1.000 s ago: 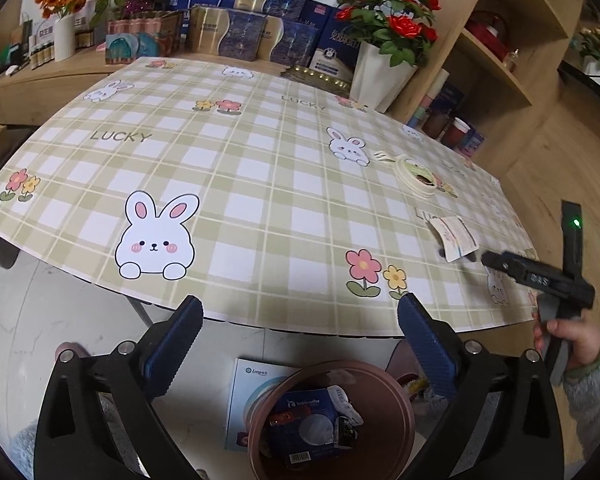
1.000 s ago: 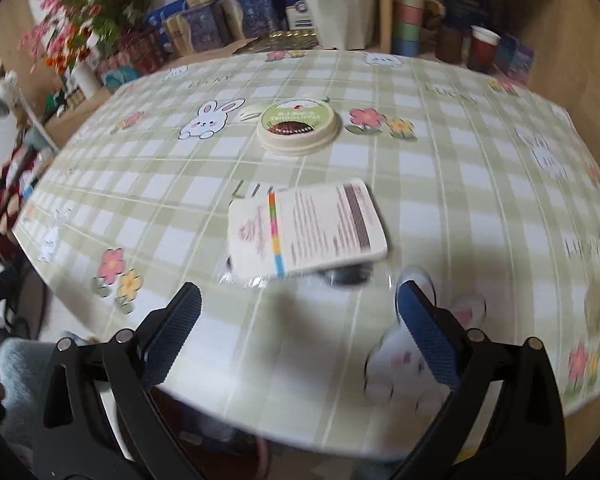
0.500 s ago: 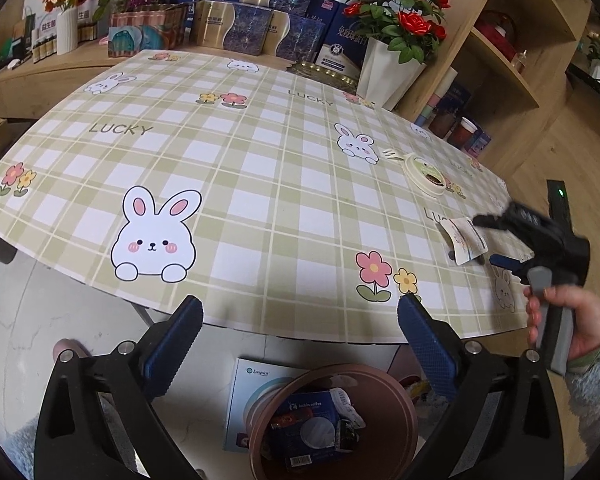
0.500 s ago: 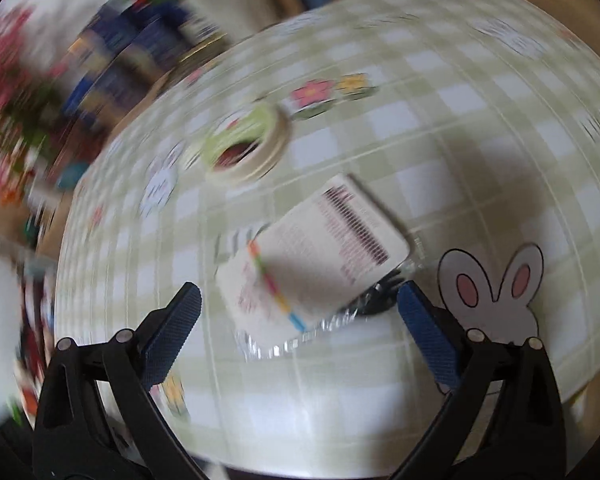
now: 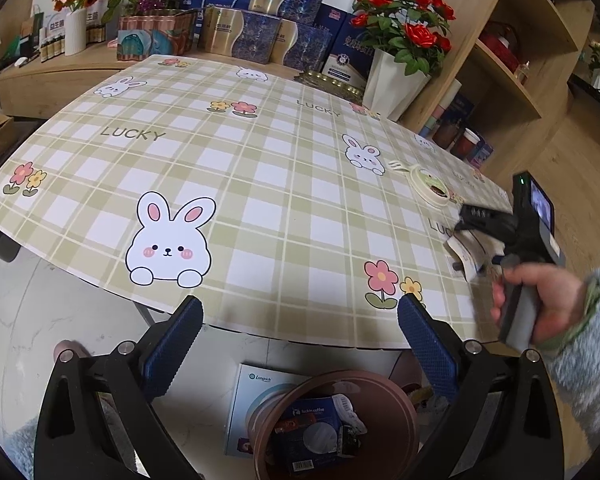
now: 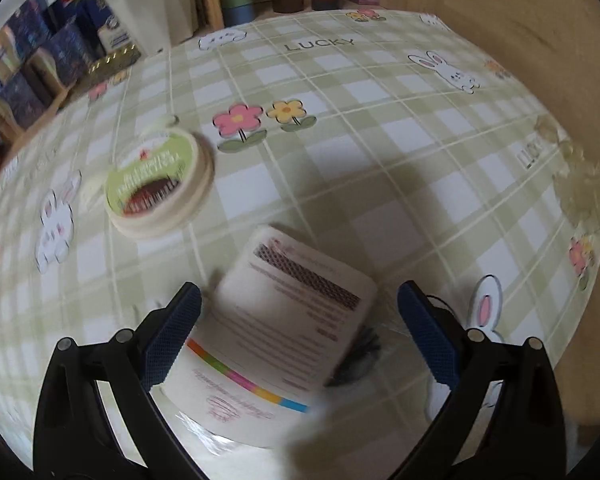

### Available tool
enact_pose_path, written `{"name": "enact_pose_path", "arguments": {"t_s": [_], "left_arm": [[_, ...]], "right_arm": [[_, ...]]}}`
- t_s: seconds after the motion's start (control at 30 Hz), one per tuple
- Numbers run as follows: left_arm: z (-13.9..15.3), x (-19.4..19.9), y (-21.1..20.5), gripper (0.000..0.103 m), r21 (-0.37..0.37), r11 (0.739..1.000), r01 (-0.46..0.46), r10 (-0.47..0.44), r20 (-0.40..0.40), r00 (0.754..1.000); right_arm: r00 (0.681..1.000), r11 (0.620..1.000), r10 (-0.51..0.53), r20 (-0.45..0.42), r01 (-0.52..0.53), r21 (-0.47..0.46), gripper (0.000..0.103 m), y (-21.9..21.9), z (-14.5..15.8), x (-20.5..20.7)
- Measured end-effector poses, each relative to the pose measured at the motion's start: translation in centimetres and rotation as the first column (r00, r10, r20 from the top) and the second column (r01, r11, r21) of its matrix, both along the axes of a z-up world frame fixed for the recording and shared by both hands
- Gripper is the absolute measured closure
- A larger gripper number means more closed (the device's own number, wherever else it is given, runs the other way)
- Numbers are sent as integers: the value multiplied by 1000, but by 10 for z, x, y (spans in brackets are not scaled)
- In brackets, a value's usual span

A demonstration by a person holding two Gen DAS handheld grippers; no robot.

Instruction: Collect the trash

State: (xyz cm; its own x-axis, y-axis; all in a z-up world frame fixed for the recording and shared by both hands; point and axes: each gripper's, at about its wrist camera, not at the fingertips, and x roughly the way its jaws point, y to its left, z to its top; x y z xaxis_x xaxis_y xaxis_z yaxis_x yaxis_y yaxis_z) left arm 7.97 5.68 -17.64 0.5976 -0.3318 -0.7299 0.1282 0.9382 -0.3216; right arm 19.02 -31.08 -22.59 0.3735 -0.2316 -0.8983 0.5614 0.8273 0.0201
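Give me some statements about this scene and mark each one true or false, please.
1. The right gripper is open around the white packet. True.
2. The round lid lies inside the bin. False: it lies on the tablecloth.
3. The brown bin on the floor holds trash. True.
4. The left gripper holds a cup. False: it is open and holds nothing.
5. The red roses lie flat on the table. False: they stand in a white vase.
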Motion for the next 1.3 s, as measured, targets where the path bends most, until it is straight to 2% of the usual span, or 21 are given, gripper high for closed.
{"name": "enact_pose_path", "arguments": {"t_s": [0.07,0.23,0.3,0.33,0.37,0.4,0.5,0.6,0.67,0.87,0.93,1.0,1.07,1.17,1.3], "left_arm": [[-2,2,-1,7,1,1000,1,-1,-7,1000],[-4,2,-10,7,-12,1000,23,-23,-10,1000],[-3,1,-13,7,-11,999,33,-33,-7,999],[-3,0,-15,7,-9,999,38,-38,-7,999],[-3,0,-17,7,-8,999,40,-40,-7,999],[-3,-1,-18,7,-7,999,44,-44,-8,999],[-2,-1,-22,7,-10,999,51,-51,-11,999],[1,-2,-28,7,-14,997,70,-70,-5,998],[4,-2,-34,7,-14,996,91,-91,0,996],[9,-1,-71,8,9,977,211,-211,18,977],[10,-1,-90,8,23,965,260,-261,23,965],[12,-1,-108,8,21,953,302,-302,27,953],[13,0,-124,8,9,943,333,-333,24,943],[12,2,-146,12,2,926,379,-379,15,925],[1,5,-193,30,31,881,473,-472,-21,881]], "right_arm": [[1000,1000,13,-21,-13,14,6,-4,-7,-10],[995,994,103,15,-103,24,9,-5,-6,-28],[985,986,167,34,-167,3,31,-2,-2,-35],[980,981,196,38,-195,-7,36,-1,-1,-38],[970,972,234,64,-235,12,44,-1,1,-43],[965,967,251,77,-254,27,58,-2,3,-43],[952,954,273,142,-287,90,74,-10,9,-52],[936,945,271,223,-303,125,81,-16,18,-62],[922,934,274,274,-323,152,85,-19,26,-68],[869,903,266,418,-376,207,86,-29,54,-77],[863,883,229,450,-379,278,86,-37,55,-76],[869,864,134,476,-338,373,86,-53,55,-77],[862,860,82,501,-316,402,86,-64,61,-79],[843,887,89,530,-309,343,86,-74,78,-85],[835,910,137,532,-318,265,86,-86,90,-95]]}}
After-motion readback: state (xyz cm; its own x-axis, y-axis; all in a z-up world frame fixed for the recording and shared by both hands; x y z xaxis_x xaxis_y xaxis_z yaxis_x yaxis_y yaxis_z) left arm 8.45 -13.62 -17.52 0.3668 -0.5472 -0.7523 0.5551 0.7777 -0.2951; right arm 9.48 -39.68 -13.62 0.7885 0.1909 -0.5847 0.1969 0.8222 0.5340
